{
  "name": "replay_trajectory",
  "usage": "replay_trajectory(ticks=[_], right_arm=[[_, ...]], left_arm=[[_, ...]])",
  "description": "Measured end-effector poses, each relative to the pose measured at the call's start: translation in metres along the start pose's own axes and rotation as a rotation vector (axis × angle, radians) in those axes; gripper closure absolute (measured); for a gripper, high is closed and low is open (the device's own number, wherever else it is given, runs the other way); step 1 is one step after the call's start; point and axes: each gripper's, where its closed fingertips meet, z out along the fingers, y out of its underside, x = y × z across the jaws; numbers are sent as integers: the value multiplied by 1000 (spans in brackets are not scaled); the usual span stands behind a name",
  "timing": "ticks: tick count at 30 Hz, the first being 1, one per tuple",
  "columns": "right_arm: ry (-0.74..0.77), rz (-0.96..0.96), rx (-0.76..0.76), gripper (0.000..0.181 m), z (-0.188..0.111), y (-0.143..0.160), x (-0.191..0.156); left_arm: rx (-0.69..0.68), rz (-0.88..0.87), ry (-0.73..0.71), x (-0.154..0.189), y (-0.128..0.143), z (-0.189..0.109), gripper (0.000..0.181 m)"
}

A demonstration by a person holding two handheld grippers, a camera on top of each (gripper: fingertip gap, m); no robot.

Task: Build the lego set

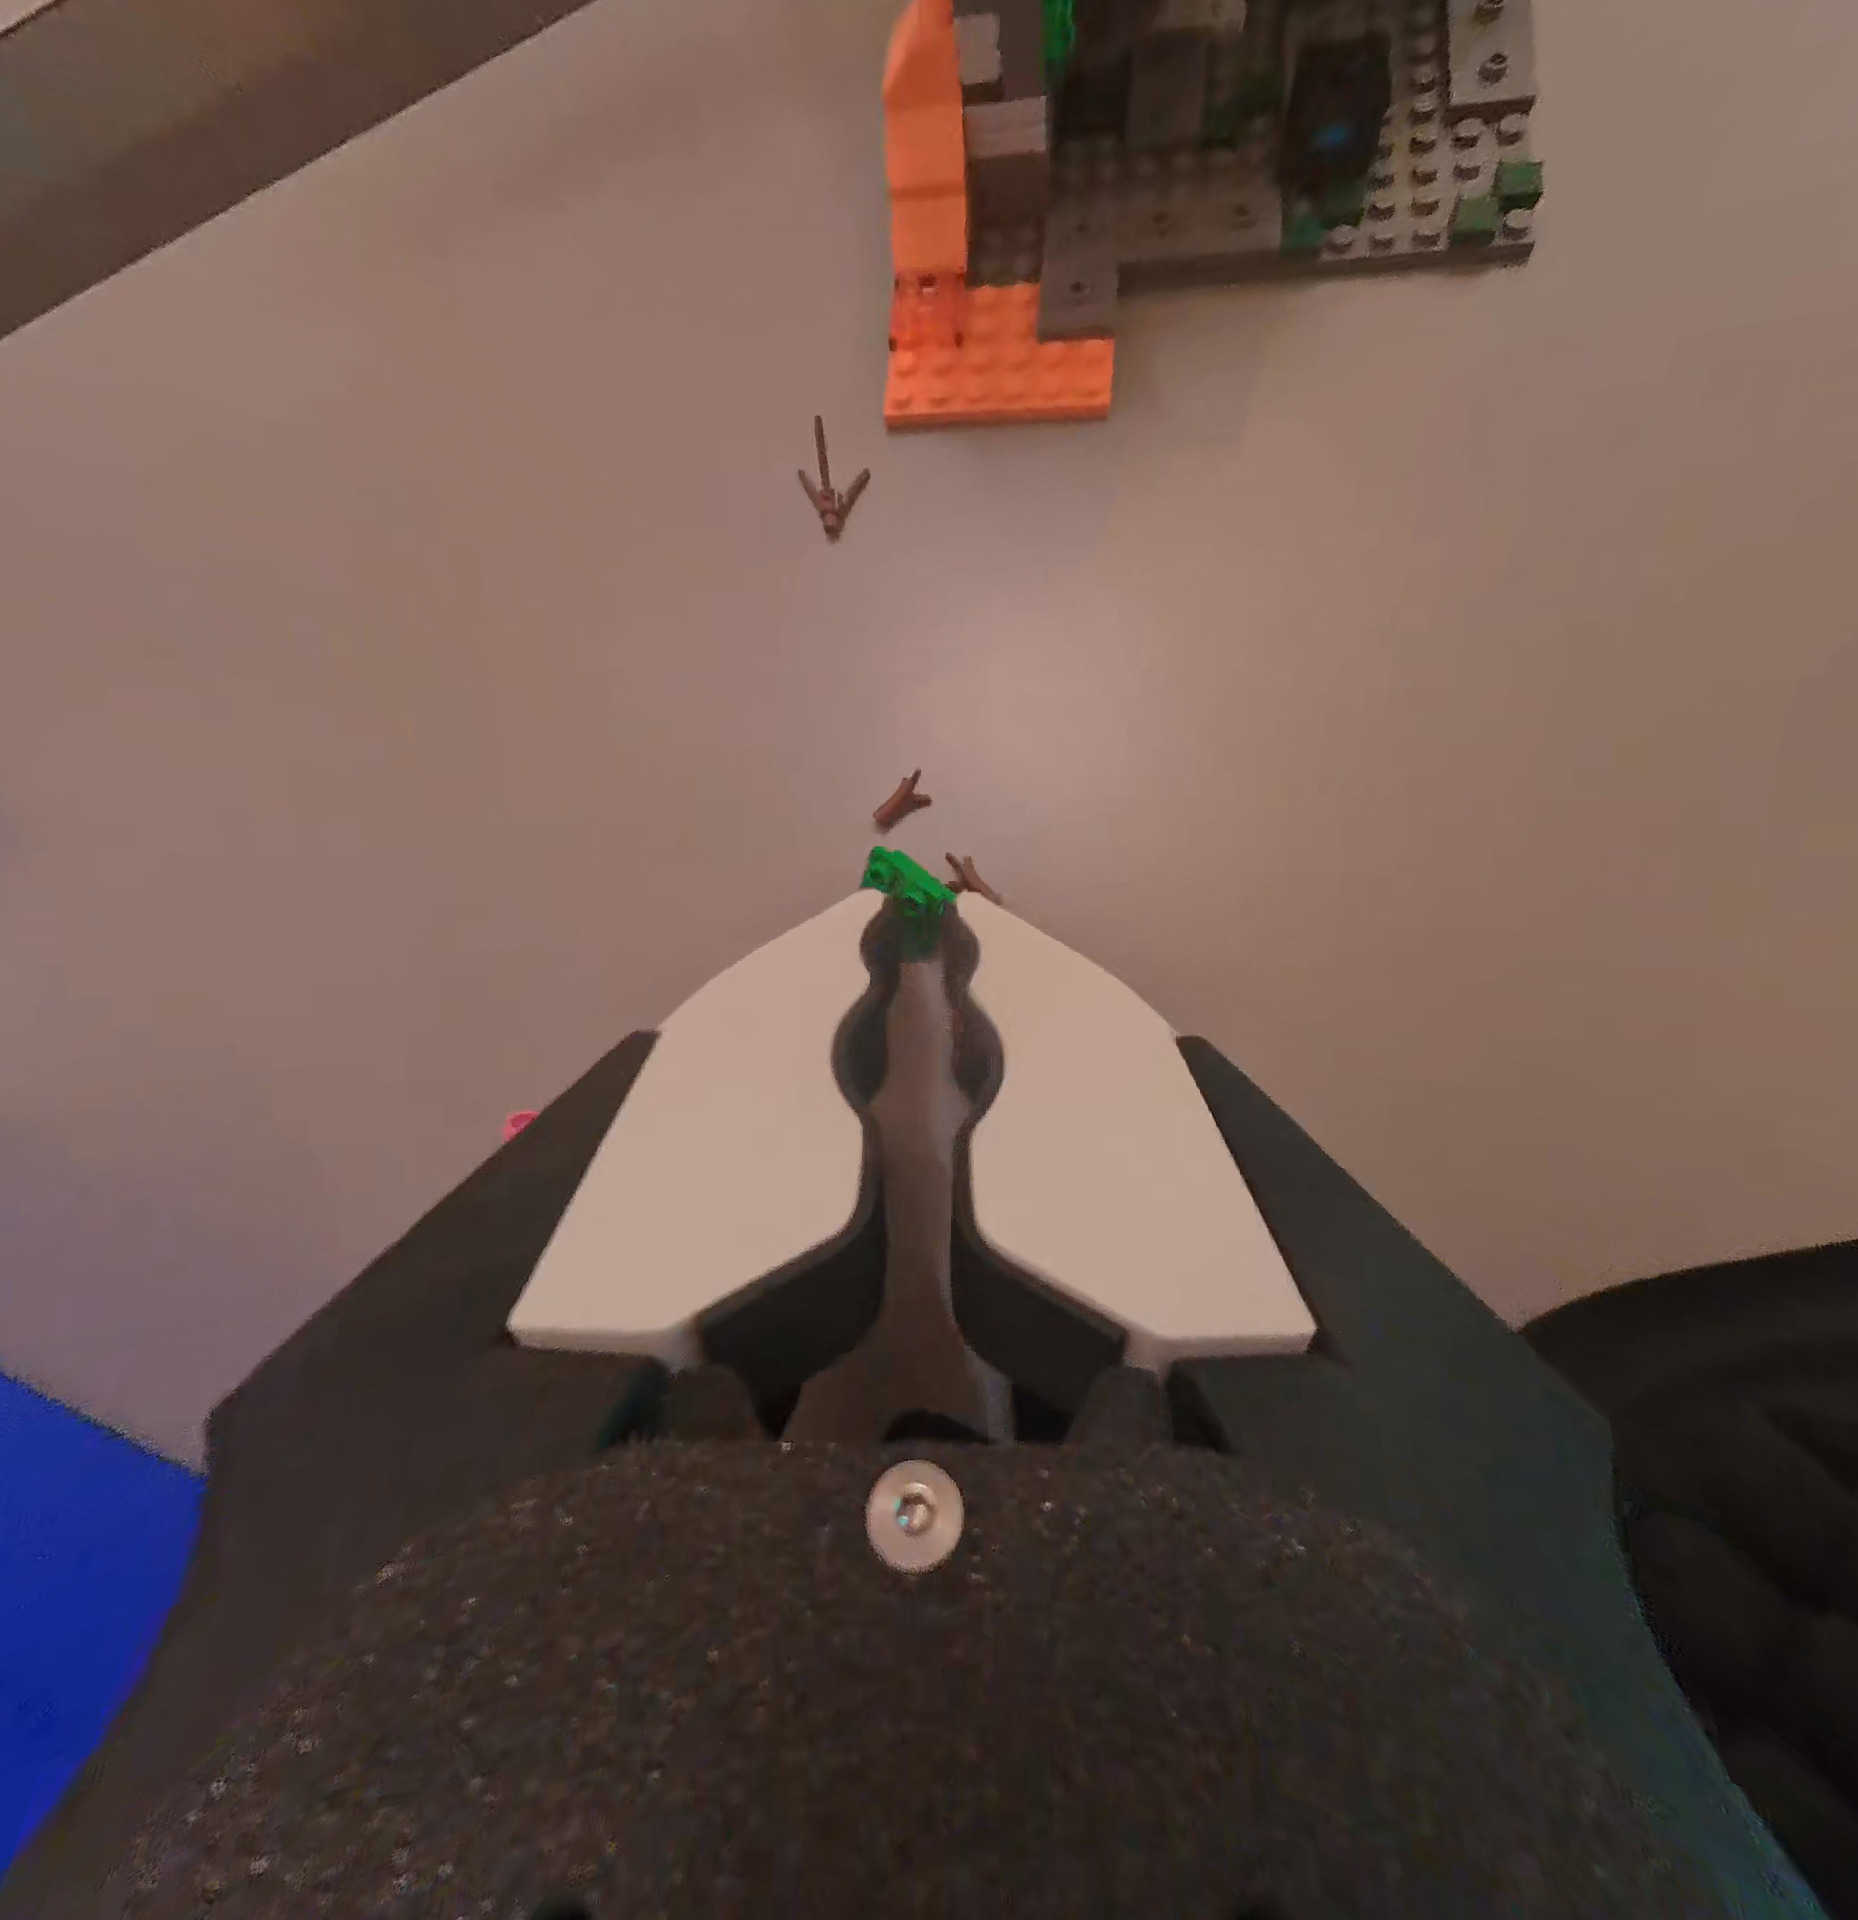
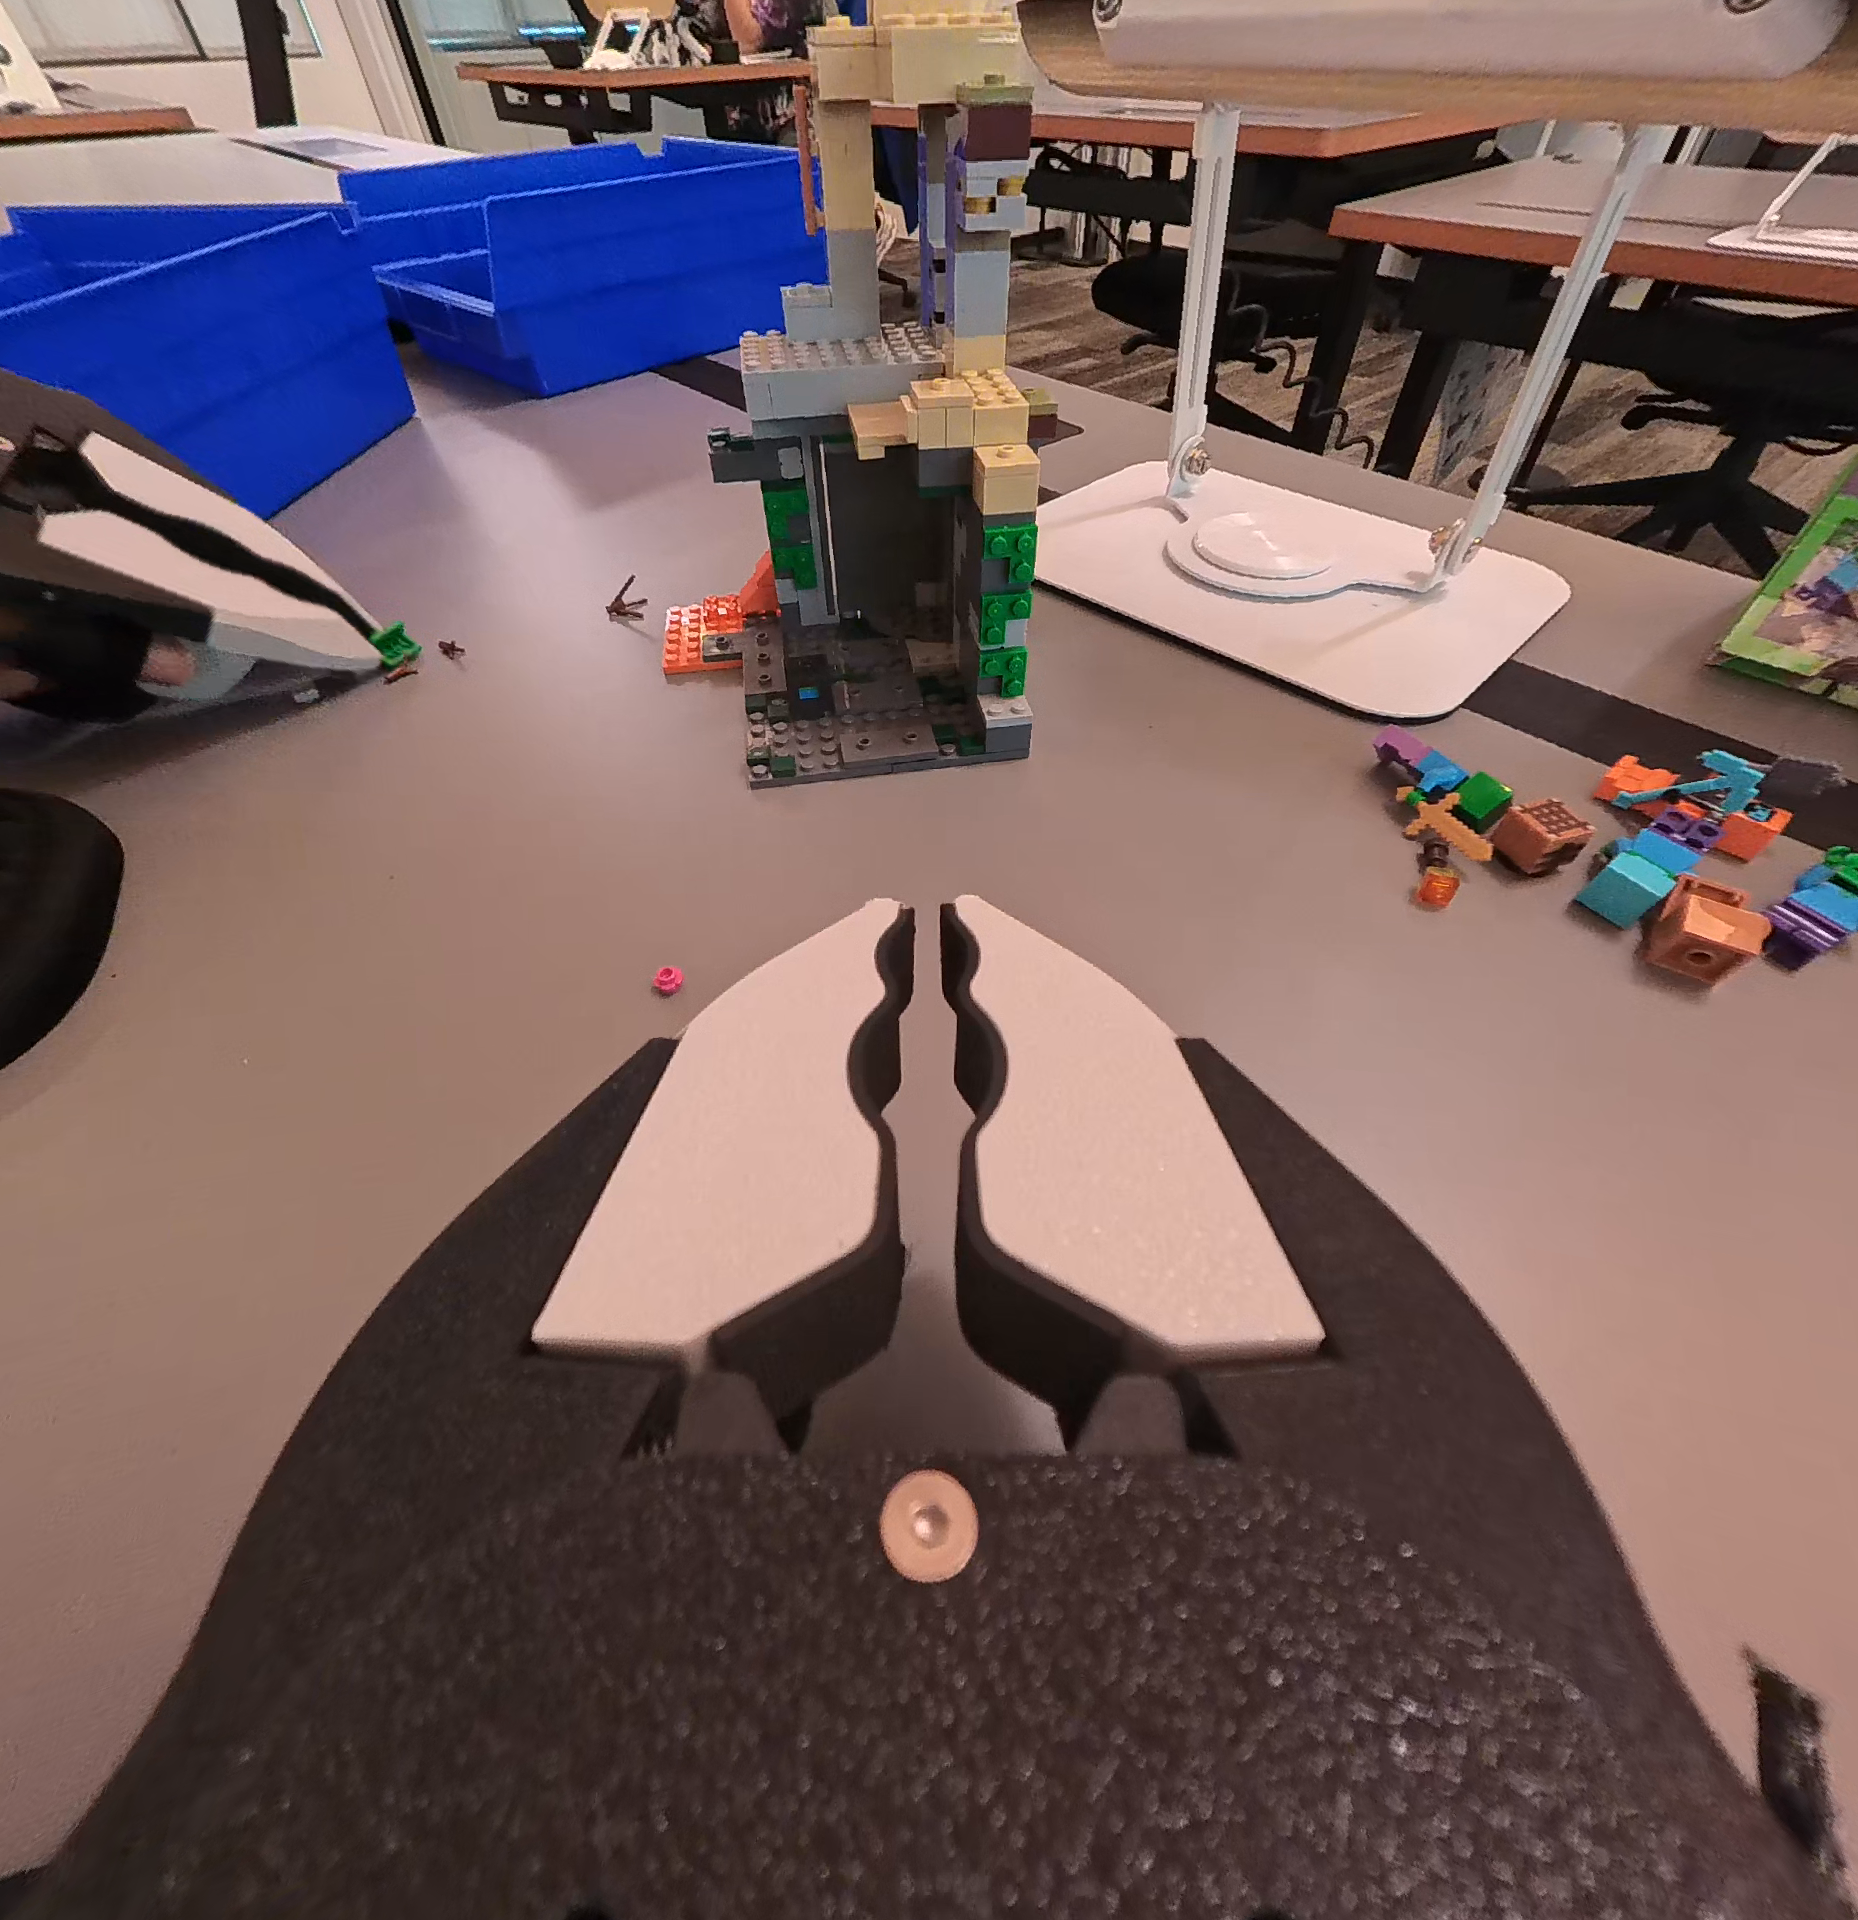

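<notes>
Lego build (image 2: 889,582): grey, green and tan tower on a studded base, orange plate at its left foot, standing mid-surface (image 2: 489,883). Left tongs (image 1: 904,904): closed on a small green piece (image 1: 904,878), tips low at the surface; two brown twig pieces (image 1: 901,802) just beside, a third (image 1: 831,488) nearer the orange plate. Right tongs (image 2: 927,914): empty, fingers nearly together with a narrow gap, above bare surface. Pink stud (image 2: 668,979): near the right tongs. Loose coloured bricks (image 2: 1652,852): right of the build. Blue bins (image 2: 281,312): rear left. White stand (image 2: 1309,613): rear right.

No writing, number or brand mark can be read on anything in either view.
</notes>
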Motion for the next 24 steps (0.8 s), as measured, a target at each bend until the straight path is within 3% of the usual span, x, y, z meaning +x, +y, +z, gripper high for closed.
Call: replay_trajectory(ticks=[4,9,16,24], right_arm=[[1,0,-1,177,0,0,0],[-1,-1,-3,177,0,0,0],[3,-3,-2,177,-1,0,0],[-3,-10,-5,177,0,0,-2]], left_arm=[[52,-93,9,-10,-3,-5,175],[185,-263,124,-10,-16,-19,175],[249,-396,268,0,-25,-22,176],[339,-680,470,3,-35,-28,175]])
